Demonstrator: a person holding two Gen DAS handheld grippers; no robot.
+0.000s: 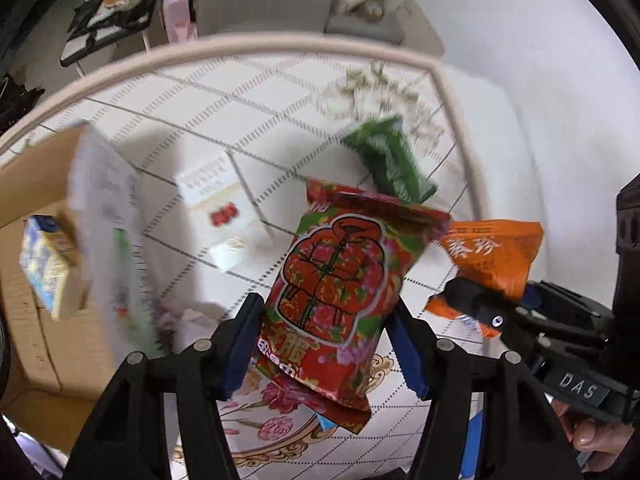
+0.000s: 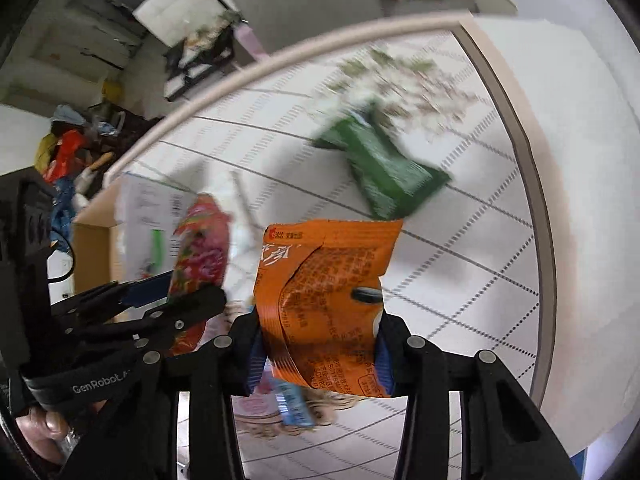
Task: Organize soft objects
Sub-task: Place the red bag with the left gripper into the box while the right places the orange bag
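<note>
My left gripper (image 1: 324, 344) is shut on a red floral snack bag (image 1: 340, 280) and holds it above the table. The bag also shows in the right wrist view (image 2: 200, 264). My right gripper (image 2: 320, 356) is shut on an orange snack packet (image 2: 324, 292), held up just right of the red bag; the packet also shows in the left wrist view (image 1: 492, 256). A green packet (image 2: 384, 172) lies on the tablecloth further back, also in the left wrist view (image 1: 392, 160).
An open cardboard box (image 1: 36, 184) stands at the left with a blue-yellow carton (image 1: 48, 268) inside and a paper label (image 1: 108, 208) on its flap. A white box (image 1: 220, 208) lies on the round table (image 1: 248, 44). A white wall is at the right.
</note>
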